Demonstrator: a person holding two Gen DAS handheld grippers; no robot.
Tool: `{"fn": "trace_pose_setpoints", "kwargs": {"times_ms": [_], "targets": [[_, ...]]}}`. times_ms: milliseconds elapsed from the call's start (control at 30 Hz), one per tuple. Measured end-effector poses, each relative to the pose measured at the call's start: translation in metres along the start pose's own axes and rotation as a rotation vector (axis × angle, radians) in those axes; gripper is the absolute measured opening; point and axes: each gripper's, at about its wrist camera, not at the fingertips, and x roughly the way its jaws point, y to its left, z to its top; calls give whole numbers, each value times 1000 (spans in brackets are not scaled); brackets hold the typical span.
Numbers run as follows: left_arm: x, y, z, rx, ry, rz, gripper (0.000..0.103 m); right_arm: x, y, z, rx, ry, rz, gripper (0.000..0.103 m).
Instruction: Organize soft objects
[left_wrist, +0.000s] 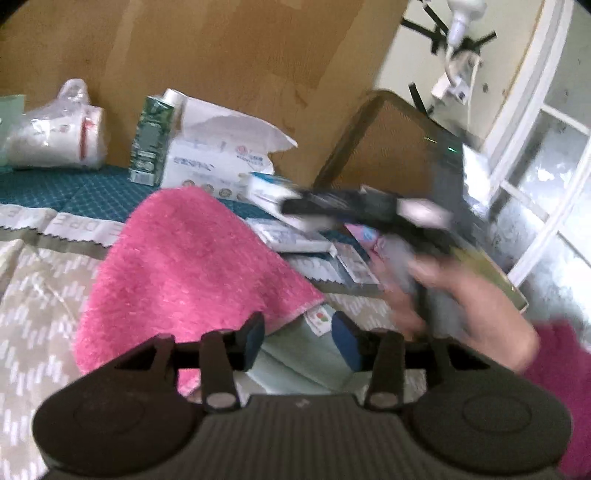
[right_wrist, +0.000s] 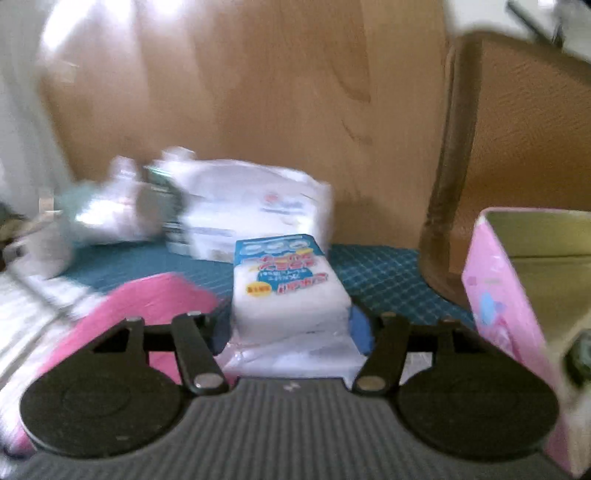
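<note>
A pink fluffy towel (left_wrist: 192, 266) lies on the patterned bed cover, just ahead of my left gripper (left_wrist: 297, 341), which is open and empty over a pale green cloth (left_wrist: 291, 365). My right gripper (right_wrist: 291, 325) is shut on a wrapped white sponge pack (right_wrist: 291, 295) with a blue label and holds it above the bed. In the left wrist view the right gripper (left_wrist: 332, 210) appears blurred at mid right with that pack (left_wrist: 269, 192). The towel also shows in the right wrist view (right_wrist: 147, 299). A pink open box (right_wrist: 517, 306) stands at the right.
A white tissue package (left_wrist: 221, 162), a green carton (left_wrist: 149, 140) and a plastic bag (left_wrist: 55, 136) stand against the wooden headboard (left_wrist: 221, 55). Flat packs (left_wrist: 295, 236) lie on the teal mat. A brown mesh chair back (left_wrist: 399, 147) stands to the right, by a window.
</note>
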Motion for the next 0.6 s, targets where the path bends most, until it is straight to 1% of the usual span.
{"fn": "trace_pose_setpoints", "kwargs": {"times_ms": [67, 133, 200, 300, 367, 400, 433, 467, 500, 533, 567, 600], "targets": [[-5, 3, 2, -25, -8, -14, 44, -53, 4, -25, -53, -74, 19, 65], [-6, 3, 2, -53, 11, -58, 44, -104, -1, -55, -73, -137, 29, 65], [-2, -5, 0, -63, 46, -109, 44, -145, -9, -86, -37, -157, 18, 65], [11, -25, -9, -63, 123, -205, 45, -191, -21, -129, 27, -163, -45, 65], [24, -43, -18, -58, 192, -288, 45, -201, -21, -148, 15, -156, -93, 66], [31, -53, -22, -49, 229, -318, 47, -207, -18, -157, -13, -148, -122, 66], [36, -63, -27, -33, 257, -332, 48, -209, -16, -165, -38, -136, -140, 66], [42, -73, -33, -10, 282, -333, 48, -211, -16, -173, -53, -124, -146, 66], [48, -82, -38, 17, 302, -319, 48, -213, -18, -179, -48, -111, -144, 69], [53, -91, -44, 65, 327, -279, 48, -208, -19, -183, -36, -92, -139, 70], [60, -96, -49, 78, 350, -249, 50, -205, -22, -186, -26, -63, -136, 75], [62, -100, -53, 77, 352, -244, 52, -200, -23, -189, -24, -43, -131, 78]]}}
